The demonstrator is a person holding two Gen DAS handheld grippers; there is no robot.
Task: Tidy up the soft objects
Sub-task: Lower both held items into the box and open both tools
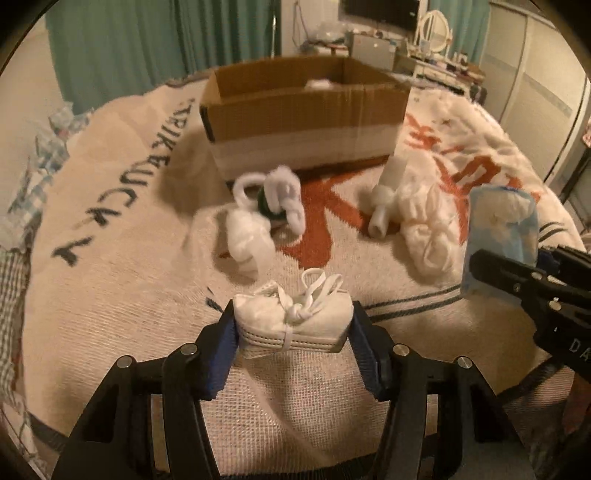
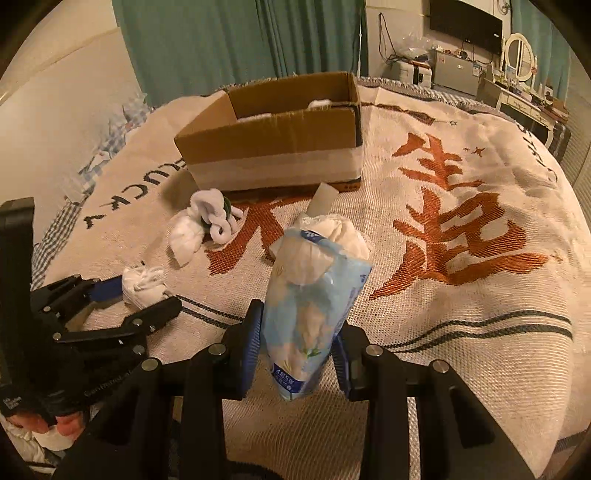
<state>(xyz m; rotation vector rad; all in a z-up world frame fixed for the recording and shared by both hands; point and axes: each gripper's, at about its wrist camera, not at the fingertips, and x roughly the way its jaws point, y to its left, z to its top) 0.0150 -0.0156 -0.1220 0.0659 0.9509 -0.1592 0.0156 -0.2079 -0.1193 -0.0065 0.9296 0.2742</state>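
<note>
My left gripper (image 1: 293, 325) is shut on a folded white face mask (image 1: 295, 321) tied with its straps, held over the blanket; it also shows in the right wrist view (image 2: 142, 286). My right gripper (image 2: 299, 350) is shut on a light blue tissue pack (image 2: 310, 314) with white tissue sticking out of its top, also seen in the left wrist view (image 1: 502, 236). An open cardboard box (image 1: 303, 122) (image 2: 273, 147) stands beyond on the blanket with something white inside. White soft bundles lie in front of it: a knotted one with a green part (image 1: 266, 206) (image 2: 207, 221) and a crumpled one (image 1: 413, 218).
Everything rests on a cream woven blanket (image 2: 461, 295) with orange characters and black lettering, spread over a bed. Green curtains (image 2: 229, 40) hang behind. A desk, a mirror and a monitor (image 2: 465, 18) stand at the far right. A checked cloth (image 1: 26, 184) lies at the left edge.
</note>
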